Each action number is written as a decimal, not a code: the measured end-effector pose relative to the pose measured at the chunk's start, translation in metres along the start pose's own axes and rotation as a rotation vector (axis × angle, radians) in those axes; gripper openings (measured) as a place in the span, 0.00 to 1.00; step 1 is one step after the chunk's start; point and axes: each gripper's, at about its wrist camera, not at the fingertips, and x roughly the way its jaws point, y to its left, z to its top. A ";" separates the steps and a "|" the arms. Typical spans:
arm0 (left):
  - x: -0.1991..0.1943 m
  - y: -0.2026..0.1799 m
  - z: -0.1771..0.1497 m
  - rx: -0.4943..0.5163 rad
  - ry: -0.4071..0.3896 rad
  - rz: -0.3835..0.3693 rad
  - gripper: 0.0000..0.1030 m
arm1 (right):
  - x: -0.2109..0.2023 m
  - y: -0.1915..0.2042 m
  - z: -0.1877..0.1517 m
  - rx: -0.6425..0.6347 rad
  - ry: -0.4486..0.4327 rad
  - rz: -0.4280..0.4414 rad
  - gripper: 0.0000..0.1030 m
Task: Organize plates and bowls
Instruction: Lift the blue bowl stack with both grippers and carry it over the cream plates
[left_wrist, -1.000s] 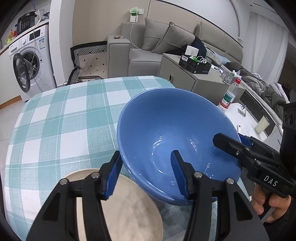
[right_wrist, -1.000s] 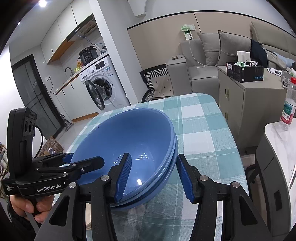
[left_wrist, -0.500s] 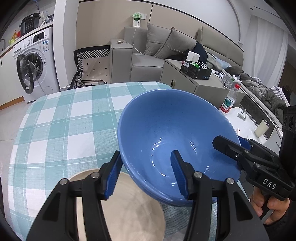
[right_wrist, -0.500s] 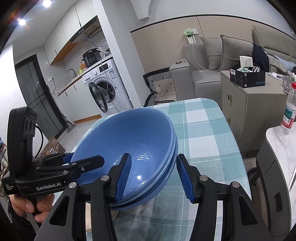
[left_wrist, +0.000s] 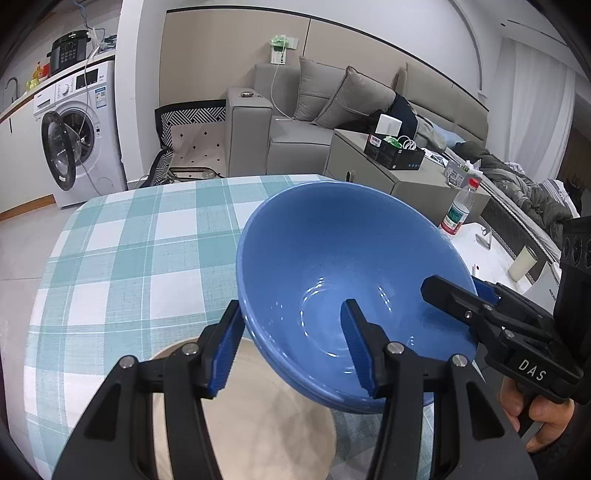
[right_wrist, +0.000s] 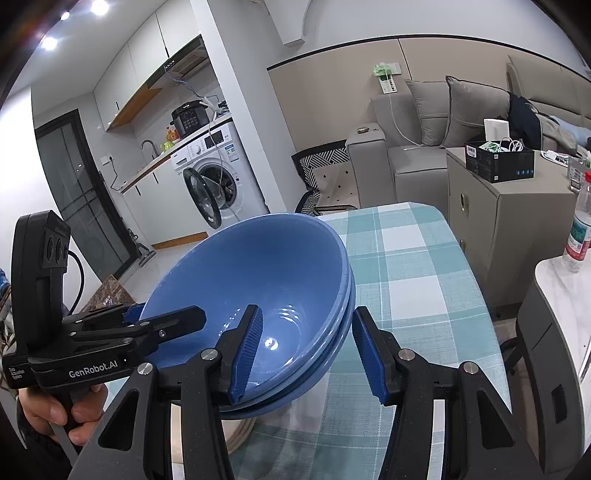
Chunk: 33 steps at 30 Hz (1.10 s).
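Only the left wrist view shows the beige plate (left_wrist: 258, 424) on the checked tablecloth (left_wrist: 129, 258), at 6 o'clock under the lifted blue bowls (left_wrist: 332, 266). The right wrist view alone shows they are nested bowls (right_wrist: 258, 280), by their doubled rims at 3 o'clock. "DAS" marks the right gripper (left_wrist: 461, 299); "GenRobot.AI" the left gripper (right_wrist: 166, 317). Each gripper clamps the bowls' rim, one finger (left_wrist: 356, 343) inside, the other outside, at opposite sides.
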 end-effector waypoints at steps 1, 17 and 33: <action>-0.001 0.001 0.000 -0.001 -0.001 0.000 0.52 | 0.000 0.001 0.000 0.000 -0.001 0.000 0.51; -0.017 0.017 -0.007 -0.034 -0.029 0.022 0.52 | 0.003 0.025 -0.003 -0.027 -0.003 0.006 0.51; -0.033 0.047 -0.021 -0.077 -0.048 0.045 0.52 | 0.016 0.055 -0.014 -0.036 0.013 0.046 0.51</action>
